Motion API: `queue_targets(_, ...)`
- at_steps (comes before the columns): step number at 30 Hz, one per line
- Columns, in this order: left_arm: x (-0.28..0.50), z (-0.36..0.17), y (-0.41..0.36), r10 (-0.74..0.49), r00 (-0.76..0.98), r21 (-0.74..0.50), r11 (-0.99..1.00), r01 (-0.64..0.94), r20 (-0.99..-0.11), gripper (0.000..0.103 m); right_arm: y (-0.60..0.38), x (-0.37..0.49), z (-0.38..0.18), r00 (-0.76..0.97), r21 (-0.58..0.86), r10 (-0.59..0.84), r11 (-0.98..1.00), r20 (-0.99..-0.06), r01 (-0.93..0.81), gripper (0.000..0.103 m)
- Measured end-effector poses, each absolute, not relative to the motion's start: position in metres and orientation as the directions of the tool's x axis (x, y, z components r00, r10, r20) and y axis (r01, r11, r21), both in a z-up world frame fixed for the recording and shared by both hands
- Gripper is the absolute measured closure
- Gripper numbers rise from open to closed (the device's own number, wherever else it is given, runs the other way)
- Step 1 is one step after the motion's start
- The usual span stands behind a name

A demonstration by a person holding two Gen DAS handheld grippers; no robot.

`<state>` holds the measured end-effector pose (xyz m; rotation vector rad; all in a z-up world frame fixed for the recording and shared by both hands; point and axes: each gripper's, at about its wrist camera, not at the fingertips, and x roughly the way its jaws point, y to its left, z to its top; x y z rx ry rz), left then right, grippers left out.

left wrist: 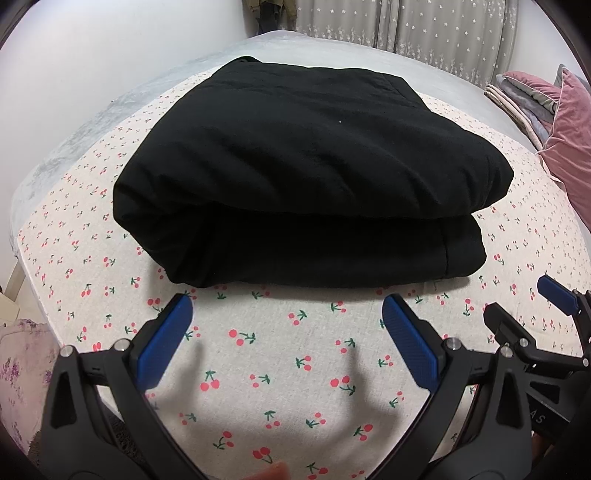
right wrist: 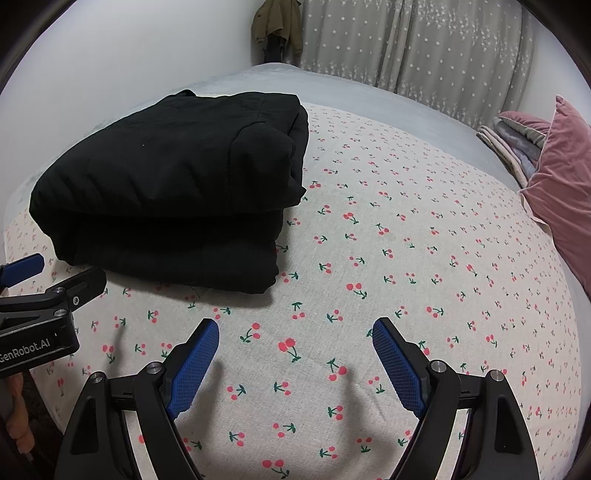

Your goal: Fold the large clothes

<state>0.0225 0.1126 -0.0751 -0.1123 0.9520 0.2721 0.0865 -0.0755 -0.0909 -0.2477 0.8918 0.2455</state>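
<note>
A thick black garment point(left wrist: 306, 177) lies folded into a squat stack on the cherry-print sheet point(left wrist: 280, 369), its rounded fold facing me. In the left wrist view my left gripper point(left wrist: 288, 306) hovers just short of that front fold, open, nothing between its blue pads point(left wrist: 166, 339). The right wrist view has the same garment point(right wrist: 170, 192) up at the left. My right gripper point(right wrist: 295, 328) stands open over bare sheet point(right wrist: 369, 240), to the right of the stack and apart from it. Each gripper appears at the edge of the other's view.
A pink pillow point(right wrist: 557, 177) and folded blankets point(right wrist: 509, 140) sit at the right edge of the bed. Grey star-print curtains point(right wrist: 424, 44) and a hanging olive coat point(right wrist: 277, 29) stand behind. A white wall point(left wrist: 92, 55) runs along the left.
</note>
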Motion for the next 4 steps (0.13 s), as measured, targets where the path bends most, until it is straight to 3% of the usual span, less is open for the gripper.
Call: queue_targets(4,0.0246,-0.0752,0.1096,0.175,0.547,0.023,0.962,-0.273,-0.819,0.001,-0.0762,0.0853,-0.0922,0.602,-0.109,0.114,0.941,-0.790,-0.321,0.017)
